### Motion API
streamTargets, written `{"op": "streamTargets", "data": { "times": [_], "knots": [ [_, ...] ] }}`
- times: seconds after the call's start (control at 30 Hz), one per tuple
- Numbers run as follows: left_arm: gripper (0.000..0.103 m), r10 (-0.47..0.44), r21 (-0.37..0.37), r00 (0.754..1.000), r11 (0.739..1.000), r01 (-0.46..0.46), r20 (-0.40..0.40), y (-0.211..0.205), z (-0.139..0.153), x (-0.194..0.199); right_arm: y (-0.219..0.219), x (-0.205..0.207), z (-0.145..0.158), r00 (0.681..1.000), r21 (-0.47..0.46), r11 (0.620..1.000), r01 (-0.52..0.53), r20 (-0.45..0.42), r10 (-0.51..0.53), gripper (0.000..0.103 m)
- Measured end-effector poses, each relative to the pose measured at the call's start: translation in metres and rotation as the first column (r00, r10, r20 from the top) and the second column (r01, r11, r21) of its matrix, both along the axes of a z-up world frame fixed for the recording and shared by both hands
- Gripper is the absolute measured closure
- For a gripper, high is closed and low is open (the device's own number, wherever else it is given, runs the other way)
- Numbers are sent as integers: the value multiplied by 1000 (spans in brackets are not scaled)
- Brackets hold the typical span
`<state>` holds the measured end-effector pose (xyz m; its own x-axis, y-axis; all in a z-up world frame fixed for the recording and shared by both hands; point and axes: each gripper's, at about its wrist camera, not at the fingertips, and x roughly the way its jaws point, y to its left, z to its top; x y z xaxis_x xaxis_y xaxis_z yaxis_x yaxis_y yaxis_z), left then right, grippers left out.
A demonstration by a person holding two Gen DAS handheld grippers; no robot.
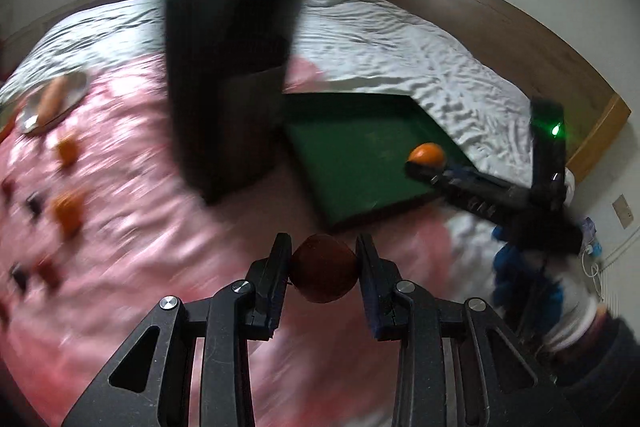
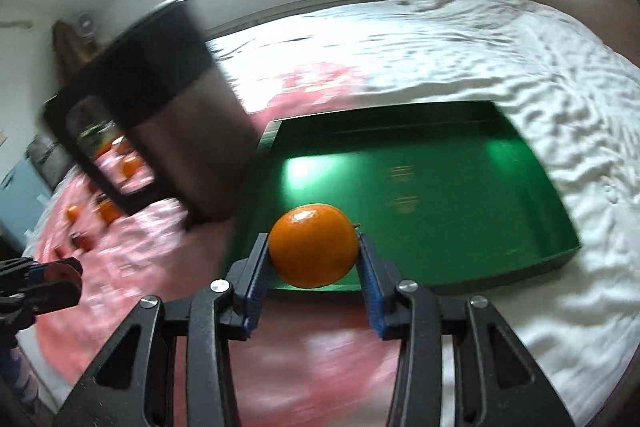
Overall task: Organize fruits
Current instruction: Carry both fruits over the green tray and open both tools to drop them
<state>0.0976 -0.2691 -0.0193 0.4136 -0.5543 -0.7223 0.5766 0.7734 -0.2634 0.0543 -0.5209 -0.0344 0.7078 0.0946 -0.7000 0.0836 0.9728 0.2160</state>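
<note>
**Both tools carrying fruit near the green tray**

In the left wrist view, our left tool [image 1: 323, 269] is gripping a round dark red fruit [image 1: 323, 268] between its closed-in fingers, above the pink cloth [image 1: 160, 247] on the bed. More orange fruits [image 1: 69, 211] are lying blurred on that cloth.

In the right wrist view, our right tool [image 2: 313, 251] is clamping a glossy round orange [image 2: 313, 245] over the near edge of the shallow green rectangular tray [image 2: 460, 187], beside a tall black box [image 2: 168, 115].
</note>
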Motion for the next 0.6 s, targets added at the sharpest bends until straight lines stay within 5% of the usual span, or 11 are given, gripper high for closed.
{"op": "streamTargets", "data": {
  "times": [0.33,0.6],
  "knots": [
    [75,0,133,999,991,5,-33,-123,-42,73,-77,38,-30,994,-90,991,100,-31,-103,52],
    [75,45,226,998,974,-32,-52,-133,-81,89,-94,56,-53,988,-113,986,120,-82,-129,51]
  ]
}}
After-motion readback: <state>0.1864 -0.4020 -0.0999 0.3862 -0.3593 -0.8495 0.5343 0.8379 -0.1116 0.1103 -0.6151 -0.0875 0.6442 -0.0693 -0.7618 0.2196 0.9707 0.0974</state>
